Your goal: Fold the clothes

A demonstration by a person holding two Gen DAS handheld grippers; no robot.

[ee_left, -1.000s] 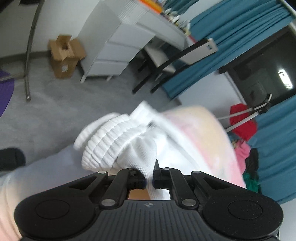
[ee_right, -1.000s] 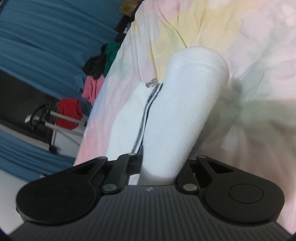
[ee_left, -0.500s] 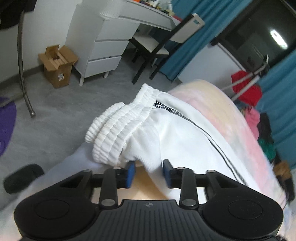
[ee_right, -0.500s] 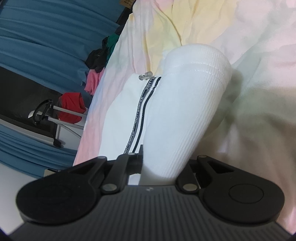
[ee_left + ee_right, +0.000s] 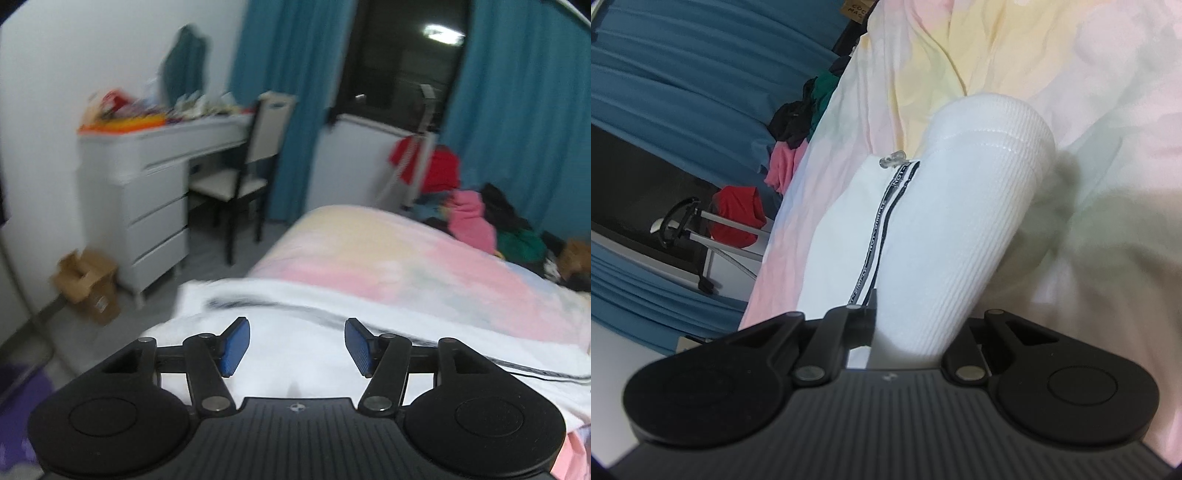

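One fold: white trousers point(image 5: 295, 325) lie doubled on the bed point(image 5: 388, 254)
Left claw point(image 5: 296, 347): wide, empty
Right claw point(image 5: 916, 325): clamped on the ribbed cuff point(image 5: 979, 184)
Left: likely more folds

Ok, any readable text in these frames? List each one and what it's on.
"COC" over "MAC": on the brown cardboard item at the top edge of the right wrist view; the rest is cut off.
"NOT": start of the print along the black stripe on the white garment; the remainder is too small to read.
Label on the cardboard box by the drawers, left wrist view: blurred, unreadable.
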